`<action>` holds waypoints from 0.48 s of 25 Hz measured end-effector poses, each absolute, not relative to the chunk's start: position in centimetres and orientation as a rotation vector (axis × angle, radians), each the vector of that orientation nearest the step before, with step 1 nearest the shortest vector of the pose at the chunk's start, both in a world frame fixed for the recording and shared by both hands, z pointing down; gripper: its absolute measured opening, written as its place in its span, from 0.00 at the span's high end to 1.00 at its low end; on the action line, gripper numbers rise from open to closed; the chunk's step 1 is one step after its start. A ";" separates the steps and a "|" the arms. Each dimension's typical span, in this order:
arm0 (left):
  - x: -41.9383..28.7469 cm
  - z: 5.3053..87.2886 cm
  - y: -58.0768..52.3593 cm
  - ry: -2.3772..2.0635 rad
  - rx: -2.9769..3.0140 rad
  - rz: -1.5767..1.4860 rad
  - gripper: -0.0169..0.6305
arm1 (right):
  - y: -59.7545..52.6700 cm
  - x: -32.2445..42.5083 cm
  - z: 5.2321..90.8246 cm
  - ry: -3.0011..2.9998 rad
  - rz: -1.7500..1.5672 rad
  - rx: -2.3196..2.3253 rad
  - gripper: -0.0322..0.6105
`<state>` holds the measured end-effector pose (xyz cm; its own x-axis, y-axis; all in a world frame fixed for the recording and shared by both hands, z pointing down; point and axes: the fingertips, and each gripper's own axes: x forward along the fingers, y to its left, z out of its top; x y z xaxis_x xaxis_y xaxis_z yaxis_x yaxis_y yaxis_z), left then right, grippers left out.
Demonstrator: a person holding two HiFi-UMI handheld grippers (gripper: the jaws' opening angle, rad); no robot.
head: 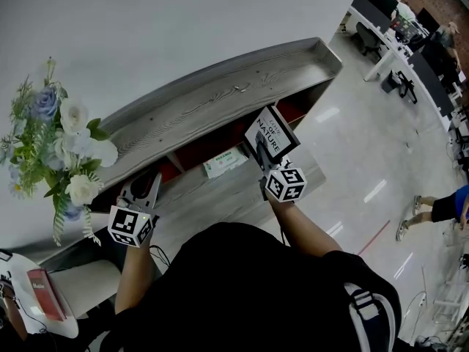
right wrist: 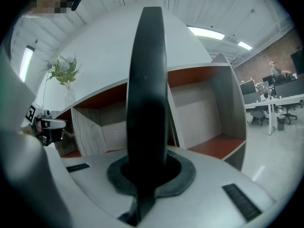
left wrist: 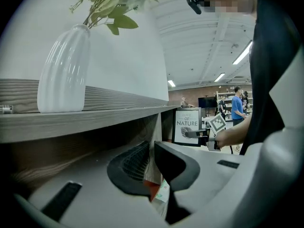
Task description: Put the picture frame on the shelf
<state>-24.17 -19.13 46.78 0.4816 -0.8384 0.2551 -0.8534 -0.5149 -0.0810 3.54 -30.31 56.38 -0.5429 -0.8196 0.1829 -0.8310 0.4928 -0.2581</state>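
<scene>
**Pose.** The right gripper (head: pixel 264 151) is reaching forward from a bare, extended forearm. Its jaws are clamping the frame (head: pixel 272 135) by the lower edge. The frame is standing upright above the jaws, in the air just in front of the shelf (head: pixel 220 97), with its printed face turned toward the person. In the right gripper view the frame (right wrist: pixel 148 80) is showing edge-on as a dark vertical bar rising from between the jaws. The left gripper (head: pixel 143 188) is hanging lower and nearer the person. It is pointing at the shelf front, its jaws narrowly apart with nothing between them.

**Materials.** The shelf is showing grey wood grain. It has a long top with a raised lip and red-lined compartments below. The frame is thin, dark-rimmed and rectangular, with a white face and black lettering. A ribbed white vase (left wrist: pixel 64 70) of pale flowers (head: pixel 62 145) is standing on the top, up and left of the left jaws. A green-and-white packet (head: pixel 226 161) is lying in a compartment between the two grippers.

**Room.** Beyond the right jaws, the top is running bare to its far end. A square compartment (right wrist: pixel 209 122) to their right is standing open. The glossy floor (head: pixel 352 167) is lying right of the shelf.
</scene>
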 end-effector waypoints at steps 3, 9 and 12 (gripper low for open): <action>-24.3 46.9 -19.2 -1.521 2.653 0.409 0.90 | -30.7 3.5 56.6 -2.676 0.487 1.493 0.91; -24.6 47.3 -19.3 -1.520 2.641 0.417 0.90 | -31.6 3.3 56.7 -2.667 0.472 1.511 0.91; -24.8 47.2 -19.4 -1.526 2.638 0.417 0.90 | -32.0 3.2 56.6 -2.665 0.463 1.516 0.91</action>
